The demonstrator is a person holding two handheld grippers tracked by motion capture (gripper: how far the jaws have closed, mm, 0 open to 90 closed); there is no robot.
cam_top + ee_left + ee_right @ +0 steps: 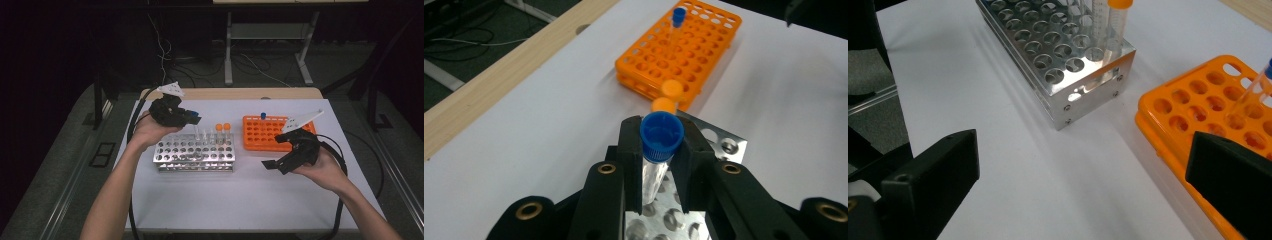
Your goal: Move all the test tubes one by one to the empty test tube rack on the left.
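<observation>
The left gripper (pixel 659 165) is clamping its jaws on the blue-capped tube (pixel 660 145) just above the metal rack (pixel 195 153), right gripper (pixel 1083 190) jaws gaping empty, so the slick, slightly tilted tube is risking slipping or snagging a hole rim.

so the tube (pixel 655 175) is clear with a blue cap (pixel 661 134), jaws are black, one rack (pixel 689 37) bright orange, the other rack (pixel 1068 55) shiny silver, white table (pixel 240 195).
</observation>
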